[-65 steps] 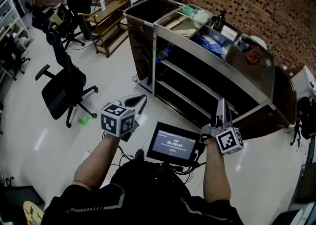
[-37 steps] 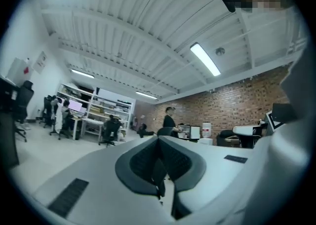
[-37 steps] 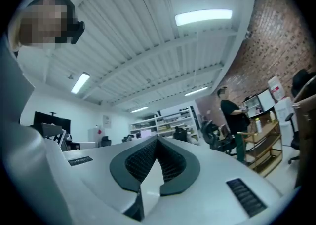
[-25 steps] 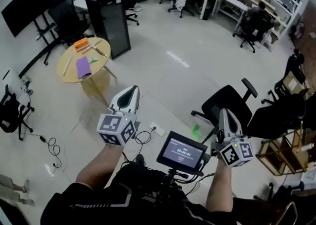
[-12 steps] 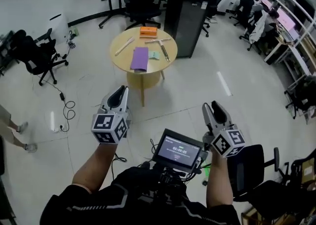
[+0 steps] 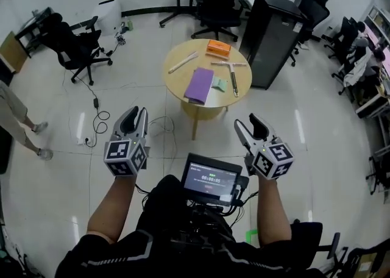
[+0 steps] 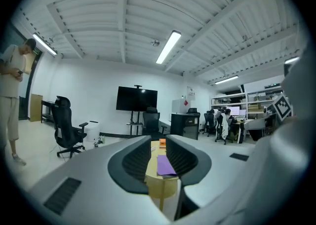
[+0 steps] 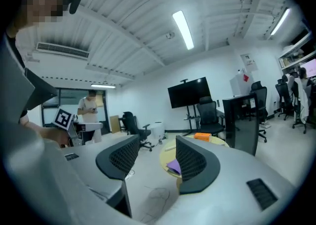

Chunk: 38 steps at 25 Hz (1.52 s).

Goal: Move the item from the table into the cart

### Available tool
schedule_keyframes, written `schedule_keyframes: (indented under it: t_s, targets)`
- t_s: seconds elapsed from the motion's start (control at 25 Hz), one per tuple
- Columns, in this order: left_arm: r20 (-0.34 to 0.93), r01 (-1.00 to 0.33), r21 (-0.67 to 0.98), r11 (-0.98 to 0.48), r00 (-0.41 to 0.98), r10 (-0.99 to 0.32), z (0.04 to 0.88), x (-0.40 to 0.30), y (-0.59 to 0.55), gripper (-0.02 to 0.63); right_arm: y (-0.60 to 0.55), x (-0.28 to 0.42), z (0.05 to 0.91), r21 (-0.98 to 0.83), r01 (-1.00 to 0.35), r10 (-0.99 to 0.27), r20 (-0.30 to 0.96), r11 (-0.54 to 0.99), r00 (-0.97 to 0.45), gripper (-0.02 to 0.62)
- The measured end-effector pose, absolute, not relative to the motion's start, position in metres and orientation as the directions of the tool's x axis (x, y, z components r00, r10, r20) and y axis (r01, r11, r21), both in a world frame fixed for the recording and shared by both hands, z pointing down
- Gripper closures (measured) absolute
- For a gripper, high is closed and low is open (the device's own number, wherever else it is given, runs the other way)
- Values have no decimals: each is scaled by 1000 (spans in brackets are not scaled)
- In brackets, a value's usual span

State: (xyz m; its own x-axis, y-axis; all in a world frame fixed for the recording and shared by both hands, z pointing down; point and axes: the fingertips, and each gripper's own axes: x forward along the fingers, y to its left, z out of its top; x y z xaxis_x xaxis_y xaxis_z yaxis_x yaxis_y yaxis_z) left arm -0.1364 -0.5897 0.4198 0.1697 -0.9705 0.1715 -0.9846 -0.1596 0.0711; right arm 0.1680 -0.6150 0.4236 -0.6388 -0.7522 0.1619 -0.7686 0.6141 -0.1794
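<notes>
Walking up to the table is the step in hand, I judge; nothing is gripped yet. The left gripper (image 6: 133, 118) has its jaws parted by a rather narrow gap, with only air between them, and they have just been opening. The right gripper (image 6: 248, 123) stands wider, also just opened and also empty.

Ahead of both pairs of jaws there is bare floor, so the round table (image 6: 177, 78) is well apart from them. Through the left jaws' gap the table is straight ahead, and the purple flat item (image 6: 200, 85) is the nearest thing on it. For the right jaws this item lies ahead, close beside the right-hand jaw.

Farther from the jaws are a small green piece (image 6: 220, 85), a T-shaped tool (image 6: 231, 74), a wooden stick (image 6: 183, 61) and, farthest, an orange box (image 6: 217, 47). Which one is meant I cannot tell.

To do this well, keep the jaws open, come close first, then lower one gripper to the item's edge, because a thin flat thing needs a low grip. The cart is not in view.
</notes>
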Motion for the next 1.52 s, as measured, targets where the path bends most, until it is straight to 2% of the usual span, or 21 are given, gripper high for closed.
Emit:
schedule_keyframes:
  t_s: [0.08,0.24,0.28,0.32,0.48,0.64,0.92,1.0,1.24,1.52]
  targets:
    - [191,-988,59,-143,152,-970,430,-156,-626,500,-661,141,442,-173,-743,-715,204,646,-669,292]
    - [227,-988,73,-134,147,-963,461,-221,-743,490,-785,65,478,-149,-717,-669,273,681,-692,281]
    - [235,-987,85,-140,156,-959,472,-239,-776,483,-818,45,486,-145,-717,-664,290,682,-690,239]
    - [239,-984,98,-147,167,-956,482,-256,-807,483,-849,26,495,-148,-721,-663,302,677,-685,230]
    - [234,-976,128,-176,202,-951,508,-306,-917,473,-952,-35,533,-173,-741,-659,359,649,-661,230]
    - [263,-957,136,-257,285,-922,523,-323,-1004,474,-1031,-77,564,-174,-749,-635,430,640,-642,230]
    - [358,-942,189,-278,329,-874,566,-300,-1113,473,-1140,-74,624,-176,-739,-556,553,650,-621,229]
    - [391,-945,190,-265,320,-863,584,-290,-1134,472,-1160,-68,655,-183,-721,-504,601,669,-620,175]
    - [481,-958,175,-229,286,-829,640,-250,-1205,474,-1227,-43,735,-212,-673,-381,688,709,-618,175]
    - [526,-955,206,-214,293,-798,708,-225,-1266,473,-1271,-42,817,-232,-669,-288,770,706,-570,175]
